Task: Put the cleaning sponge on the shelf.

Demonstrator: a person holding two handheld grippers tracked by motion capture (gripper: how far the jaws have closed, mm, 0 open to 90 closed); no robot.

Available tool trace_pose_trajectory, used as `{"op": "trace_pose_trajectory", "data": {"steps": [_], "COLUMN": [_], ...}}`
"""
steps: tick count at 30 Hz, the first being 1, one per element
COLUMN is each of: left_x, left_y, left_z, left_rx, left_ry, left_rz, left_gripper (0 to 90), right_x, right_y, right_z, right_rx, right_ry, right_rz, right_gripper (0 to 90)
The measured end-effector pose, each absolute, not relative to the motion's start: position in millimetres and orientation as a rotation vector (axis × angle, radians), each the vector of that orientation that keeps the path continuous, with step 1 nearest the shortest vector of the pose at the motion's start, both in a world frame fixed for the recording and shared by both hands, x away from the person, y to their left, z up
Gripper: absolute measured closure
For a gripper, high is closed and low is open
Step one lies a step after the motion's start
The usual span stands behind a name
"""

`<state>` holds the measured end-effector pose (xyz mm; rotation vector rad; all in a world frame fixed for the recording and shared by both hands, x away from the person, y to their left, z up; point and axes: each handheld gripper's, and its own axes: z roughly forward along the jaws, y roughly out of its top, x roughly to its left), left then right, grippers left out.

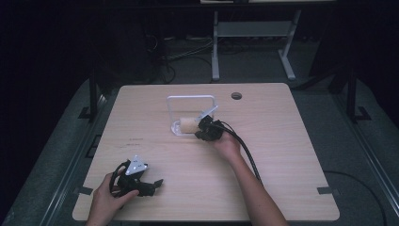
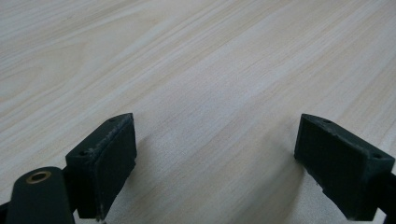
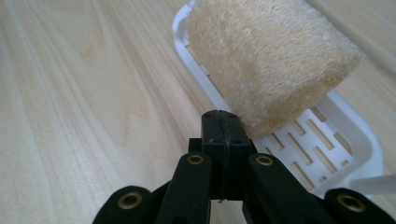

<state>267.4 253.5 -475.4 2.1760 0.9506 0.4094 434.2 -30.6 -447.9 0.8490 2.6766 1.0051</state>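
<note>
A pale, fibrous loofah roll (image 3: 266,60) lies on a white slotted tray (image 3: 317,154) with an upright white frame (image 1: 190,97), near the middle of the table. My right gripper (image 3: 221,116) is shut, its pads pressed flat together with nothing seen between them. Its tip sits just in front of the loofah's lower edge, over the tray rim. In the high view the right gripper (image 1: 201,128) is at the right end of the loofah (image 1: 187,124). My left gripper (image 2: 215,144) stands open over bare wood, and rests low near the front left of the table (image 1: 155,183).
The light wooden table (image 1: 282,155) has a round cable hole (image 1: 236,95) at the back right. Tape strips mark its front corners (image 1: 324,190). The right gripper's cable (image 1: 249,155) trails along the forearm. A desk frame (image 1: 254,33) stands on the floor behind.
</note>
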Motion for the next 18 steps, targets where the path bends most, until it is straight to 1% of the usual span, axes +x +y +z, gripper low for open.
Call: {"op": "trace_pose_trajectory", "data": {"steps": [11, 13, 16, 18], "left_x": [267, 267, 267, 267], "left_y": [254, 254, 254, 254], "left_z": [-475, -475, -475, -475], "left_rx": [2.179, 2.179, 2.179, 2.179], "left_ry": [0.95, 0.95, 0.95, 0.951], "left_rz": [0.408, 0.409, 0.409, 0.409], "left_gripper": [12.2, 12.1, 12.1, 12.1], "right_x": [428, 425, 419, 414], "right_y": [-34, -36, -39, -43], "right_z": [-446, -444, -441, -438], "right_rx": [0.815, 0.811, 0.802, 0.798], "right_ry": [2.671, 2.67, 2.677, 2.669], "right_rz": [1.032, 1.053, 1.049, 1.042], "right_gripper": [89.6, 85.9, 74.1, 67.9]}}
